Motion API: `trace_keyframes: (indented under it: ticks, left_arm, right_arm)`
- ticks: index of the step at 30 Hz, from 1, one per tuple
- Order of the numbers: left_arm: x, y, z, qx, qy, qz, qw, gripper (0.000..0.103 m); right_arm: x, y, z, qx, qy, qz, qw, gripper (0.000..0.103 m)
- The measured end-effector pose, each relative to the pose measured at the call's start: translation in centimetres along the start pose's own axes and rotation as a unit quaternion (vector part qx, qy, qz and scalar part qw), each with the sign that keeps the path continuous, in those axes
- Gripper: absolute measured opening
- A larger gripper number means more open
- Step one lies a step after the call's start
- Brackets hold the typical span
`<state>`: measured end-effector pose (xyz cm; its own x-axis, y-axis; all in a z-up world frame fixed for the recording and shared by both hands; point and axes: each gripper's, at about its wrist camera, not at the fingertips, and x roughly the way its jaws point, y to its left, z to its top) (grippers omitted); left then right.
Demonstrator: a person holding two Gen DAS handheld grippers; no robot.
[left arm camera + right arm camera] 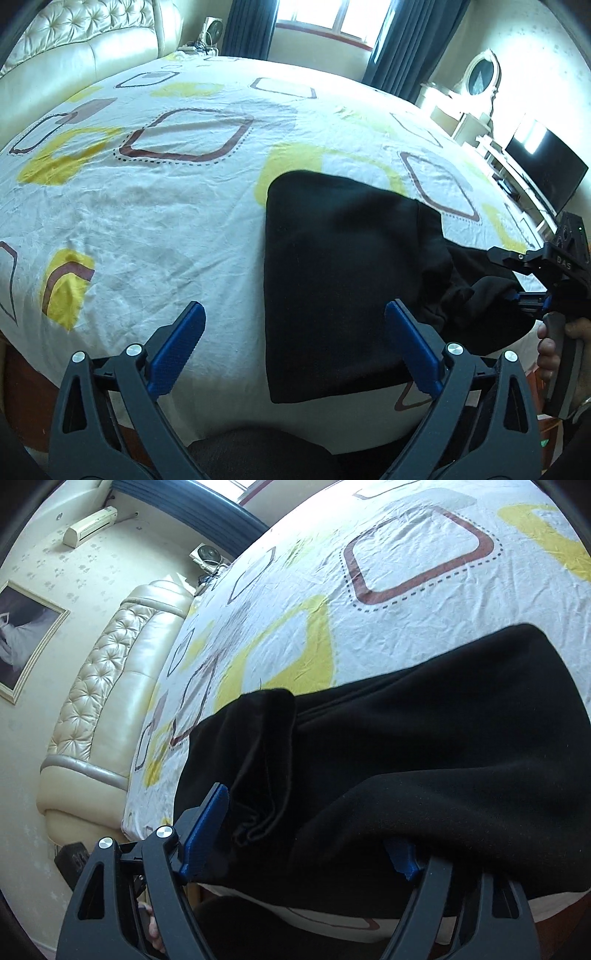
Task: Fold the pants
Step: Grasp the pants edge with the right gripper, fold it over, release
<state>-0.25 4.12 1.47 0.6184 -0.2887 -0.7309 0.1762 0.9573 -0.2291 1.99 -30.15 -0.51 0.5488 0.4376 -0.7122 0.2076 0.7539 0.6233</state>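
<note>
While the bed [155, 206] fills most of both views under its white sheet printed with yellow and brown squares, you have the black pants [340, 266] lying folded on its near right part, close to the edge where you stand. Their left portion lies flat in a neat dark block, and their right end is bunched and lifted off the sheet. Your right claw [517, 277] comes in from the right with that bunched cloth between its blue pads; in its own wrist view the black fabric drapes over the right finger and fills the gap between the two, so the right claw holds the pants [406, 738] with its fingers set fairly wide. Your left claw [295, 321] stands wide with nothing between its blue pads [177, 347], above bare sheet at the left edge of the pants. Your hand [554, 350] grips the right handle at the frame's edge.
</note>
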Motion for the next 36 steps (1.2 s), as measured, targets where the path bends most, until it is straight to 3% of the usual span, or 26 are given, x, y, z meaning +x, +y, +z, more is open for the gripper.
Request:
trace_keyframes:
  ticks: [5,9,13,19,23,25,27,29,30,33,36]
  left_arm:
    - [0.6,1.0,0.5,-0.023,0.015,0.005,0.9996,0.098]
    - [2.0,1.6,0.5,-0.050,0.044,-0.010,0.9977,0.098]
    - [1.9,1.4,0.2,-0.045,0.045,-0.013,0.9979,0.098]
    - [2.6,2.1,0.0,-0.061,0.059,-0.010,0.9964,0.098]
    - [2.9,2.7,-0.3,-0.085,0.070,-0.022,0.9937,0.098]
    - [2.9,2.8,-0.4,-0.088,0.072,-0.024,0.9932,0.098]
    - [2.9,2.9,-0.4,-0.088,0.073,-0.025,0.9931,0.098]
    - [3.0,3.0,-0.4,-0.090,0.075,-0.026,0.9928,0.098]
    - [3.1,3.0,-0.3,-0.091,0.076,-0.026,0.9926,0.098]
    - [3.3,3.4,-0.2,-0.099,0.081,-0.032,0.9913,0.098]
    - [3.5,3.7,-0.2,-0.112,0.087,-0.038,0.9891,0.098]
  right_arm:
    - [-3.2,0.9,-1.1,-0.003,0.008,-0.030,1.000,0.078]
    - [-2.7,-5.3,-5.5,0.095,0.081,-0.055,0.991,0.078]
    - [-4.9,-6.8,-8.2,0.138,0.057,-0.001,0.989,0.078]
    - [-8.9,-3.3,-5.5,0.094,-0.037,0.105,0.989,0.078]
    - [-7.0,-3.0,-3.8,0.075,-0.070,0.119,0.988,0.078]
    - [-5.3,-3.7,-3.8,0.074,-0.084,0.104,0.988,0.078]
    - [-2.4,-5.5,-5.0,0.130,-0.066,0.115,0.983,0.078]
    - [0.8,-6.8,-7.0,0.206,-0.023,0.181,0.961,0.078]
    - [1.3,-6.3,-7.9,0.210,-0.014,0.194,0.958,0.078]
    - [-0.4,-3.5,-7.2,0.138,-0.038,0.149,0.979,0.078]
    - [-2.2,-1.5,-5.2,0.082,-0.056,0.110,0.989,0.078]
